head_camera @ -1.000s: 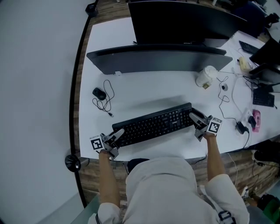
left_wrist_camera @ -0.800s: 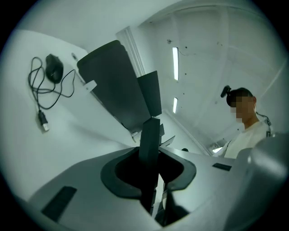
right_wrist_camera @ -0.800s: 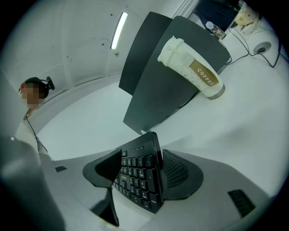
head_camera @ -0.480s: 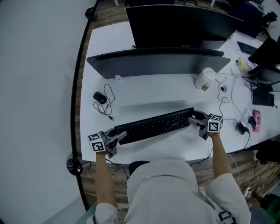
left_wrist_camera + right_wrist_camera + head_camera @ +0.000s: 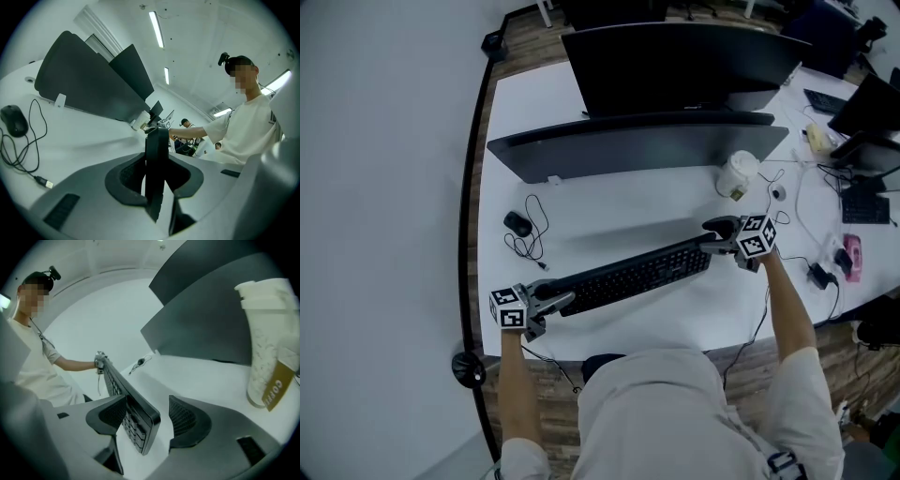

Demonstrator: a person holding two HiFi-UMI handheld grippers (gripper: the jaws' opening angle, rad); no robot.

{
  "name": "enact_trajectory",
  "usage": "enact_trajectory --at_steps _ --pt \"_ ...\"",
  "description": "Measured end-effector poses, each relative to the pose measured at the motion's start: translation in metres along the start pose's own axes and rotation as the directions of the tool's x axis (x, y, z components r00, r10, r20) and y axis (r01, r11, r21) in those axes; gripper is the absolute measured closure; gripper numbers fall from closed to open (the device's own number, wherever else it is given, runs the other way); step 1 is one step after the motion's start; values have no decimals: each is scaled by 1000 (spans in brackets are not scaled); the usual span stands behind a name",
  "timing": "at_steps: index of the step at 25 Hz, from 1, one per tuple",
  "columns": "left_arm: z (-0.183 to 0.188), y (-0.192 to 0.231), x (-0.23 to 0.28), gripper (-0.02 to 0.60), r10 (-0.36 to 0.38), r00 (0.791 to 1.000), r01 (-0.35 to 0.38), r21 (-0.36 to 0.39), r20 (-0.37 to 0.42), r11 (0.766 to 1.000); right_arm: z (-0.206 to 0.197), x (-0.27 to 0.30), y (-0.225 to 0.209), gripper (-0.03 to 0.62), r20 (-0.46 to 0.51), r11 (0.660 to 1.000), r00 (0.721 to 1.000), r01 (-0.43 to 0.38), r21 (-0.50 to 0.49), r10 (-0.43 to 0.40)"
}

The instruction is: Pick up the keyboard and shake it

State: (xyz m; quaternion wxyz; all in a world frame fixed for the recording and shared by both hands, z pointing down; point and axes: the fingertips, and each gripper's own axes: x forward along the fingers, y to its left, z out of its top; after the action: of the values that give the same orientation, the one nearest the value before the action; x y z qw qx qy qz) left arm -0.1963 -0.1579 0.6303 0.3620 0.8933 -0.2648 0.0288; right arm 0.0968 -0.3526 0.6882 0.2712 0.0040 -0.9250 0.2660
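Note:
The long black keyboard hangs above the white desk, its shadow on the desk behind it. My left gripper is shut on its left end and my right gripper on its right end, which rides higher. In the left gripper view the keyboard shows edge-on, pinched between the pads of the left gripper. Seen from the right gripper, the keyboard stands tilted on edge, keys toward the left pad of the right gripper, with a slight gap showing at the other pad.
A black mouse with a coiled cable lies at the desk's left. A white paper cup stands just behind my right gripper. Two dark monitors line the back. Cables and small devices crowd the right edge.
The keyboard has come up off the desk in both grippers. Its right end has risen and swung toward the cup, while the left end stayed low near the front edge.

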Motion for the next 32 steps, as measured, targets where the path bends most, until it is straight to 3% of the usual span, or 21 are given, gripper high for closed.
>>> enact_trajectory --at_steps 2,5,6,9,11,14,19,22,24,29,30,32 --pt "0 1 1 476 2 999 -2 16 -36 1000 -8 9 13 284 -123 996 989 -88 -20 85" --pt "-3 3 2 476 6 996 -3 30 -89 1000 -30 17 28 294 -322 983 933 -182 -38 160" --pt "-5 4 2 476 8 994 -5 36 -108 999 -36 18 32 364 -372 978 912 -205 -45 174" --pt "-16 4 0 476 21 978 -7 71 -208 997 -41 16 44 415 -443 962 875 -258 -84 196" --pt "-26 0 0 476 28 957 4 111 -289 994 -44 11 54 439 -482 948 857 -284 -145 183" --pt "-27 -6 3 476 51 937 14 182 -345 983 -49 3 60 450 -547 922 829 -296 -250 118" --pt "-21 -11 9 476 140 893 19 346 -428 938 -29 -17 64 453 -506 886 862 -218 -410 -22" --pt "-19 -9 15 476 257 851 4 496 -457 868 -2 -34 67 451 -478 824 855 -117 -555 -200" --pt "-15 -7 18 474 352 822 -15 601 -448 799 21 -44 74 451 -440 743 835 -57 -667 -331" --pt "6 0 17 471 527 794 -157 736 -303 659 74 -71 90 451 -249 509 775 106 -854 -581" --pt "12 1 16 471 564 785 -196 761 -256 618 85 -77 95 450 -197 448 756 139 -883 -624" --pt "23 1 15 471 643 750 -268 816 -157 512 106 -87 106 448 -90 310 709 188 -932 -700"
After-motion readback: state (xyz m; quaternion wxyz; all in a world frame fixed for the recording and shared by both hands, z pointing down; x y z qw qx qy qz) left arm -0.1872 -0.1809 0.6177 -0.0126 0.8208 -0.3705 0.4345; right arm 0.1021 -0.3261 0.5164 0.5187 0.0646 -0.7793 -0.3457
